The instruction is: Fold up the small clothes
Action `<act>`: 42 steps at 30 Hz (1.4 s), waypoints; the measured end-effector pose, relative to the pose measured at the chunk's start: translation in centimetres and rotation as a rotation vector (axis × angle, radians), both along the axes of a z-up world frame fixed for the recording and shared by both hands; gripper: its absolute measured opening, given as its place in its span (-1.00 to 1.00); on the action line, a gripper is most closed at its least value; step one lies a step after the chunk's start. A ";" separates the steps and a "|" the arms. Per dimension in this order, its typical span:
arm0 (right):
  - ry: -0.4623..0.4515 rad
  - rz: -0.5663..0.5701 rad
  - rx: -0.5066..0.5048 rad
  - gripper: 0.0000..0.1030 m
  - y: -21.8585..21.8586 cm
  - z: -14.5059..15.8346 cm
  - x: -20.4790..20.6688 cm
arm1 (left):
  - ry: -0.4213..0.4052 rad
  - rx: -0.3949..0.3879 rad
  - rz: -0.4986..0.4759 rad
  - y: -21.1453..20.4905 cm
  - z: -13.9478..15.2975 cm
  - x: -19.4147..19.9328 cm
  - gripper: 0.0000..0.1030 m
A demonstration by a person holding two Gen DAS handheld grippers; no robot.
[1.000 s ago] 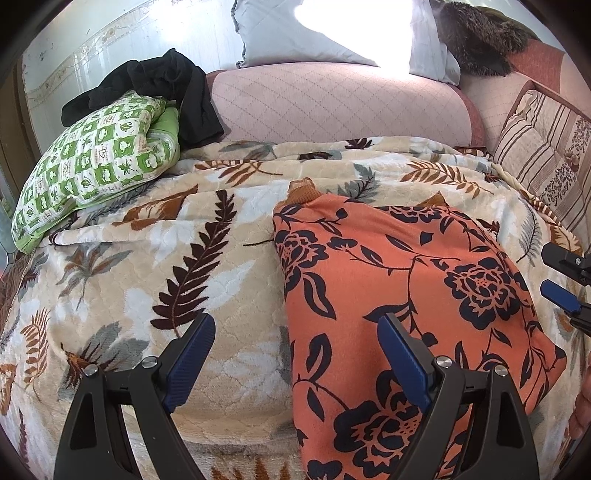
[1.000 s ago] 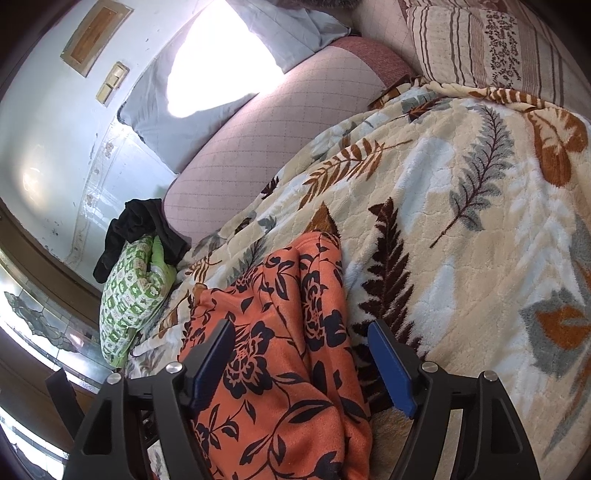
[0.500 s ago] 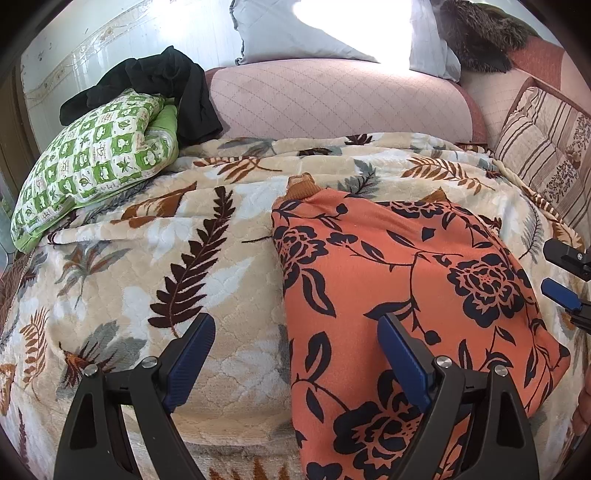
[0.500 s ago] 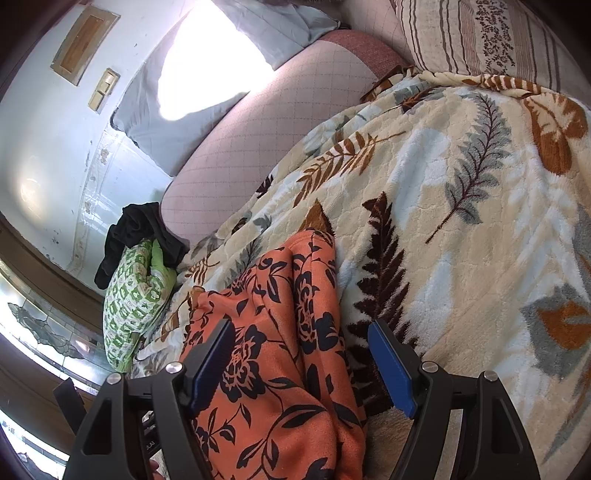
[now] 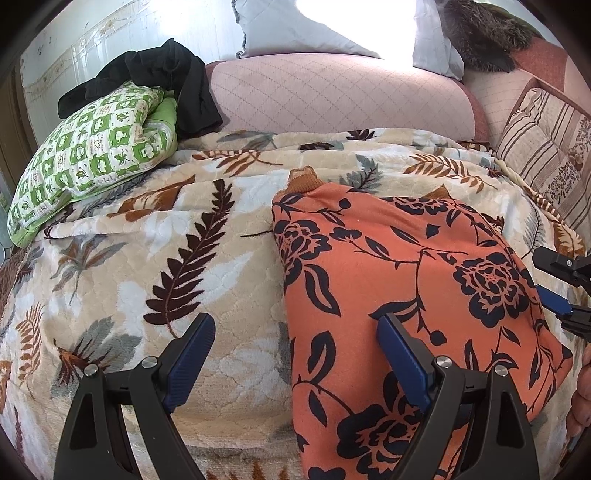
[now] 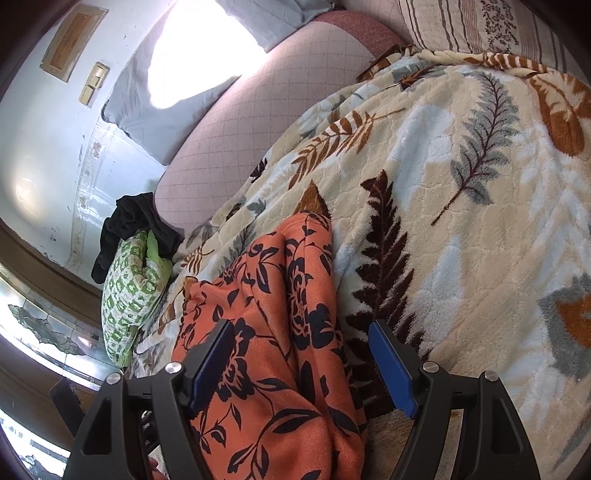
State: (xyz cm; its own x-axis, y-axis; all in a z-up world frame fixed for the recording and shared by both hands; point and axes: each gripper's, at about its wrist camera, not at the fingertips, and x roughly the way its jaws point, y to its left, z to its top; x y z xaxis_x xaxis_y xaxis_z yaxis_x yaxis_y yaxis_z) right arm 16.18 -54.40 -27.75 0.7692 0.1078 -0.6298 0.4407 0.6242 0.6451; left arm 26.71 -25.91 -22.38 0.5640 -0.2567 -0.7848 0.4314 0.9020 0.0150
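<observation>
An orange garment with dark flower print [image 5: 399, 280] lies folded on a leaf-patterned blanket [image 5: 177, 258]. My left gripper [image 5: 295, 343] is open above the garment's near left edge, one finger over the blanket, one over the cloth. My right gripper [image 6: 301, 350] is open over the garment's right edge [image 6: 280, 295], holding nothing. The right gripper also shows at the right edge of the left wrist view [image 5: 561, 288].
A green checked pillow [image 5: 88, 162] with a black garment [image 5: 162, 81] on it lies at the far left. A pink quilted bolster [image 5: 340, 96] and grey pillow [image 5: 314, 29] line the back. A striped cushion [image 5: 546, 158] stands at the right.
Both grippers have drifted slightly; the scene sits a little lower and nearer in each view. The garment has not moved. Both grippers stay open.
</observation>
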 end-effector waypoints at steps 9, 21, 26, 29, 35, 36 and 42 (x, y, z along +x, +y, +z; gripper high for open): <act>-0.009 0.007 0.004 0.51 0.2 0.1 0.1 | -0.001 0.001 0.000 0.0 0.0 0.1 0.74; -0.017 0.010 0.006 0.52 0.1 0.1 0.1 | 0.000 -0.001 0.000 0.0 0.0 0.1 0.74; -0.020 0.009 0.007 0.52 0.1 0.2 0.0 | 0.001 -0.001 0.001 0.1 0.0 0.1 0.74; -0.019 0.012 0.007 0.52 0.1 0.2 0.1 | 0.005 -0.004 -0.001 0.1 0.0 0.1 0.74; -0.021 0.012 0.025 0.52 -0.2 0.0 0.0 | 0.055 -0.070 -0.010 0.7 0.3 0.9 0.74; -0.025 0.010 0.032 0.52 -0.3 0.0 -0.1 | 0.056 -0.075 -0.011 0.8 0.4 0.9 0.74; -0.032 0.002 0.033 0.52 -0.7 0.2 -0.3 | 0.058 -0.071 -0.004 0.9 0.4 1.1 0.74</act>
